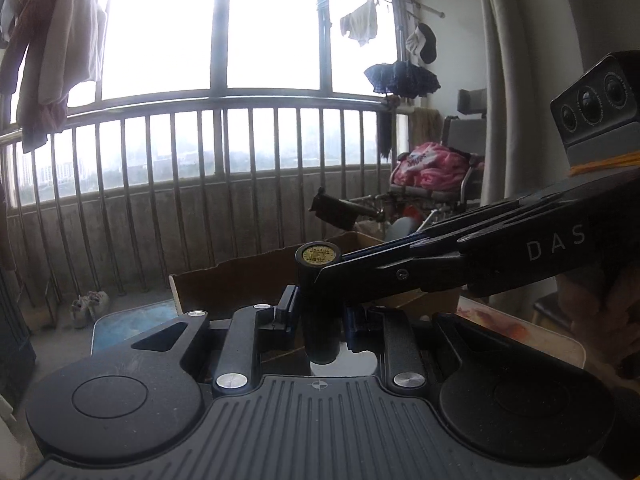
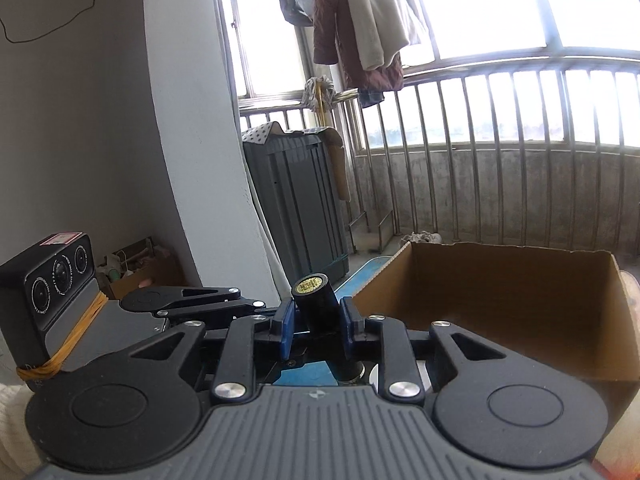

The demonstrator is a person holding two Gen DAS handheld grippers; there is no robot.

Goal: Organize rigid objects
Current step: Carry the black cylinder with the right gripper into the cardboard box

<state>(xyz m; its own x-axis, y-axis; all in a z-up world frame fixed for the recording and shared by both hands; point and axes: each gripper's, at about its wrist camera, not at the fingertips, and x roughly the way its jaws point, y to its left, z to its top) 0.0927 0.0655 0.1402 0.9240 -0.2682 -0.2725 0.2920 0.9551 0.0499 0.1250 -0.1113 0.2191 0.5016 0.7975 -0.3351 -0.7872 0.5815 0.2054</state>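
Cardboard, in the shape of an open brown box (image 2: 500, 296), fills the right half of the right wrist view, and its near left wall stands just beyond the right tool (image 2: 318, 320). Both tools are closed on one thing: a short black cylinder with a round gold sticker on its upper end (image 2: 316, 300). In the right wrist view the blue-edged pads press its sides at mid-frame, and its long axis runs steeply, the gold end up and leaning a little to the left, the lower end down toward the bottom centre. In the left wrist view the same cylinder stands nearly upright at the centre of the frame, between the pads of the left tool (image 1: 318, 316), while the right tool reaches in from the right edge and meets it just under the gold cap. The box lies ahead and to the right of the cylinder, so the right hand looks nearer to it; the likely next step is carrying the cylinder over the wall, and one tool would probably have to let go first.
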